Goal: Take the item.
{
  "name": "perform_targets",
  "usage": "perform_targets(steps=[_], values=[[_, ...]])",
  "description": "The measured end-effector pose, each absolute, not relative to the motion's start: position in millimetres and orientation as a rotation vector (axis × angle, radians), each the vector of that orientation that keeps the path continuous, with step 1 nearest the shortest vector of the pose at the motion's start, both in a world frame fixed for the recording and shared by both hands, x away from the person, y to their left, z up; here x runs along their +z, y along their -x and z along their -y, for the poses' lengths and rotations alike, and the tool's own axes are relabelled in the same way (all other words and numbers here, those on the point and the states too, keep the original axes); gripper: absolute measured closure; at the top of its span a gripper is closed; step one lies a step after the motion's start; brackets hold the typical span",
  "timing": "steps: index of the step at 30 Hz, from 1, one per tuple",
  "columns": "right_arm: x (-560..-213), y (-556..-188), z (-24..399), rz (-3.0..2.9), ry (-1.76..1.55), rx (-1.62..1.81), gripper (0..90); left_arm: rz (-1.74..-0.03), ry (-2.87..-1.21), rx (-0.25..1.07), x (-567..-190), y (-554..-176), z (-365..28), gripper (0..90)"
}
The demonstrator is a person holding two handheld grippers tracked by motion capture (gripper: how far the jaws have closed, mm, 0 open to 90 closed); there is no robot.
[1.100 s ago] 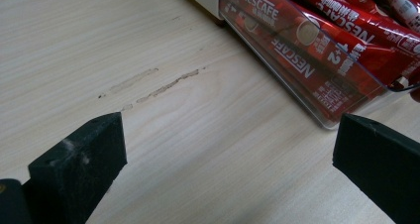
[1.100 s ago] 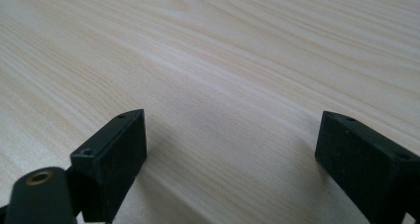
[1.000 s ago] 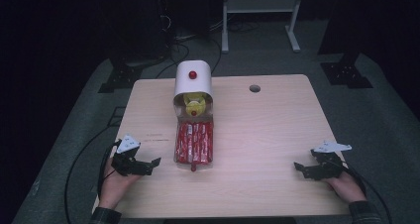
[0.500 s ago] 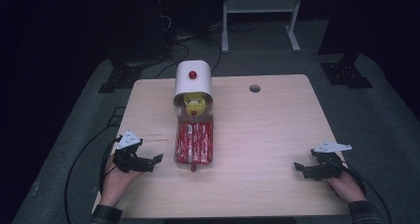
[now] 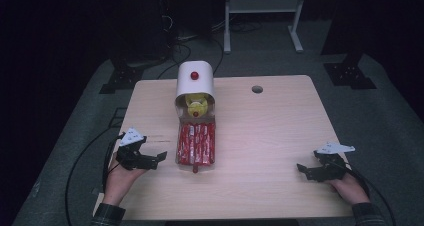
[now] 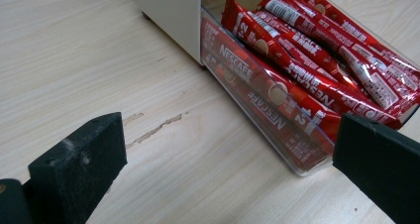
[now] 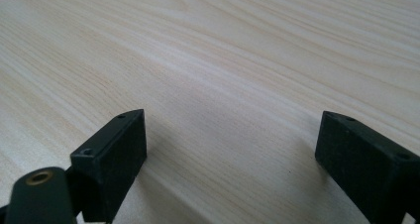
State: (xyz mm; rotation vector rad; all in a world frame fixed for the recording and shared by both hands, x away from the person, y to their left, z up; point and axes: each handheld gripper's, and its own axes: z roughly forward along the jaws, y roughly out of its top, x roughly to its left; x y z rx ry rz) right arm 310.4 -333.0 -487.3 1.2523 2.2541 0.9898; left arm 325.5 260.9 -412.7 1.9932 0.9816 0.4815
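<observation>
A white dispenser box (image 5: 194,81) with a red knob stands mid-table, its clear drawer (image 5: 196,145) pulled out toward me and packed with red Nescafe coffee sticks (image 6: 302,70). Yellow packets (image 5: 196,105) show inside the box's mouth. My left gripper (image 5: 159,157) rests on the table just left of the drawer, open and holding nothing, and the drawer's front corner (image 6: 302,159) lies a short way beyond its jaws. My right gripper (image 5: 301,170) sits open near the table's front right, far from the box, with bare wood (image 7: 233,110) between its jaws.
The light wooden table (image 5: 270,126) has a round cable hole (image 5: 257,89) at the back right. A scratch (image 6: 153,130) marks the wood near my left gripper. A white metal stand (image 5: 260,16) and black equipment bases stand on the dark floor behind.
My left gripper has crept a little to the right, toward the drawer. The right gripper has stayed where it was.
</observation>
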Motion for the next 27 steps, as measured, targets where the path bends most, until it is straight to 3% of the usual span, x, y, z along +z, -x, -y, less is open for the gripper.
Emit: perform_targets(steps=[27], values=[[-487.3, -310.4, 333.0, -2.254, -1.252, 0.99, 11.4, -0.933, -1.979, 0.475, -399.6, -335.4, -242.1, 0.0]])
